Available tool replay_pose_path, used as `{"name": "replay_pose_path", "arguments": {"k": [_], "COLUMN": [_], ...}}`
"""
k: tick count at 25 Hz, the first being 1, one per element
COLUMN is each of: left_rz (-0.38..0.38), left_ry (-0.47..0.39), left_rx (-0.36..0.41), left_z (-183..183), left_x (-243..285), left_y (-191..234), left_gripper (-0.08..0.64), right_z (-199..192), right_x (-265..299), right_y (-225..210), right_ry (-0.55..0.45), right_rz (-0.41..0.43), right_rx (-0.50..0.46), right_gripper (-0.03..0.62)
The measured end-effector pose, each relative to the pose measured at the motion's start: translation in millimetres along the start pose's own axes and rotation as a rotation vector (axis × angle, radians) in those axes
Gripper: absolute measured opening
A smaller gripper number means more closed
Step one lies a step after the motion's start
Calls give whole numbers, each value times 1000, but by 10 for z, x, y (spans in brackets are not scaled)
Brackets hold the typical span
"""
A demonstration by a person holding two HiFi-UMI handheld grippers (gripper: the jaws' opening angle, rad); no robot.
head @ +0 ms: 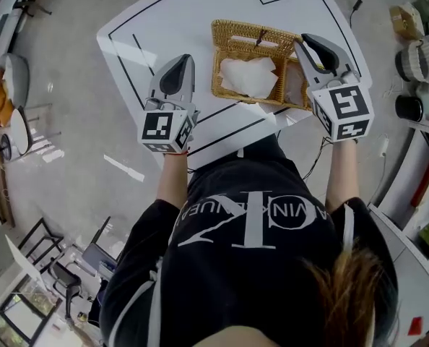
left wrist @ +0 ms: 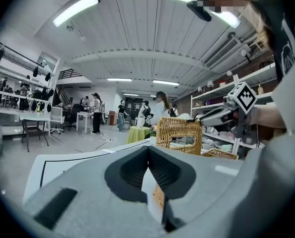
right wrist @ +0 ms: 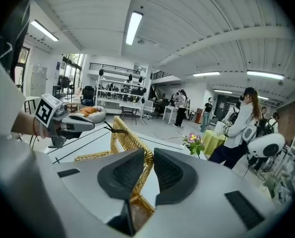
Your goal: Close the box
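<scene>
A woven wicker box (head: 235, 30) stands open on the white table (head: 164, 20), with white paper (head: 247, 76) inside. Its wicker lid (head: 295, 78) is raised on edge at the box's right side. My right gripper (head: 302, 43) is shut on that lid; in the right gripper view the lid's woven rim (right wrist: 137, 155) is pinched between the pads of my right gripper (right wrist: 148, 170). My left gripper (head: 183, 58) hovers left of the box, shut and holding nothing. In the left gripper view the jaws of my left gripper (left wrist: 148, 155) meet, with the upright lid (left wrist: 180, 128) beyond them.
Black lines are marked on the table, and its near edge runs just below both grippers. Shelving with jars (head: 417, 63) lines the right side. Chairs and clutter (head: 5, 92) stand at the left. People (right wrist: 242, 128) stand far across the room.
</scene>
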State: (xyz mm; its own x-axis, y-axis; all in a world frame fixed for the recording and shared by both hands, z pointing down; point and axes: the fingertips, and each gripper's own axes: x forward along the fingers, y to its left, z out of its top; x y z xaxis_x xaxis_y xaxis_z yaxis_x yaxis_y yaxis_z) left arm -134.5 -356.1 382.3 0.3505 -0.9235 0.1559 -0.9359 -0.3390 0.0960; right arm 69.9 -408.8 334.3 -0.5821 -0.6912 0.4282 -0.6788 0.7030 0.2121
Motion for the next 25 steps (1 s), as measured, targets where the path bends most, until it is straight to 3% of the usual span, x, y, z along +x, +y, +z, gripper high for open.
{"name": "replay_pose_path", "arguments": {"k": [11,25], "left_rz": [-78,-104], "left_ry": [3,7], "left_rx": [27,30], "left_z": [-78,-104], "left_x": [-272,-221], "left_y": [-102,-205], "left_gripper": [11,11], "right_z": [-121,-434], "right_x": [-338,-519], "right_y": [404,679], "right_ry": [-9,-44], "right_rz": [-73,-67], "right_rx": [-15,0], "right_gripper": [74,91]}}
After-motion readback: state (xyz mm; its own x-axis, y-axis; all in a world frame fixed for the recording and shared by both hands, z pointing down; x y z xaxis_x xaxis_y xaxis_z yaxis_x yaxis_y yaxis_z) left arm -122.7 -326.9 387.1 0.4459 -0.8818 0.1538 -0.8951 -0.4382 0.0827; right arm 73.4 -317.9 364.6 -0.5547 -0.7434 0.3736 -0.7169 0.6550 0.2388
